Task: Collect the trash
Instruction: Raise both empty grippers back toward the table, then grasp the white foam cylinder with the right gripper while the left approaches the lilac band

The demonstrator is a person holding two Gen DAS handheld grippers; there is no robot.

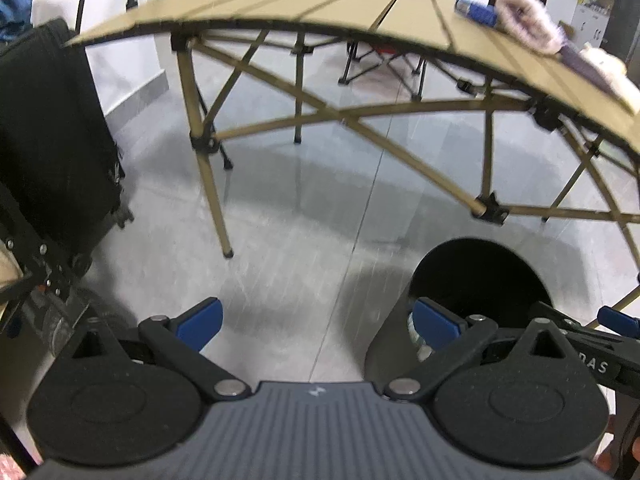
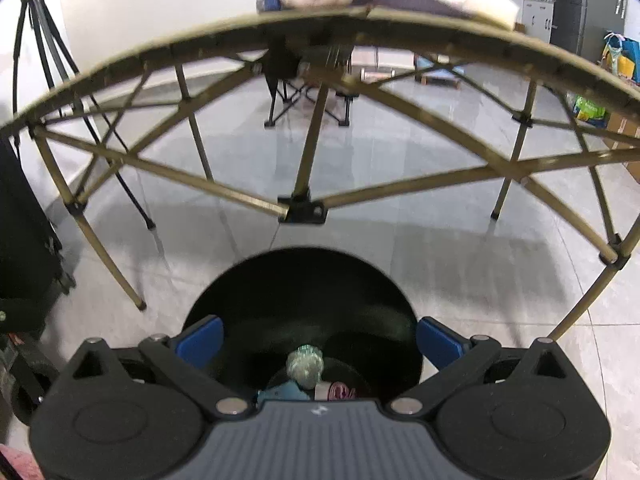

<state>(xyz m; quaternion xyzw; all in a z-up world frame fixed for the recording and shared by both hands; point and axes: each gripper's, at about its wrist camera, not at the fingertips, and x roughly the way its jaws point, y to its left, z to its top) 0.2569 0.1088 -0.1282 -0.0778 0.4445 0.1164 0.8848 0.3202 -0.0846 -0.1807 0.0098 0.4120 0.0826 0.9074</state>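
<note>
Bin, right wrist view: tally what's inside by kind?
Crumpled clear plastic bottle: 1
Light blue piece: 1
Pink-and-white wrapper: 1
Total: 3 visible in the black bin; the gripper body hides the rest.

evenly lit from overhead, fairly bright. soft shadows under the table [image 2: 400, 32] on the glossy floor [image 1: 304, 216], faint sheen there. strong fisheye bending toward the edges, dark vignette in corners. slight motion blur throughout, worst at upper centre.
</note>
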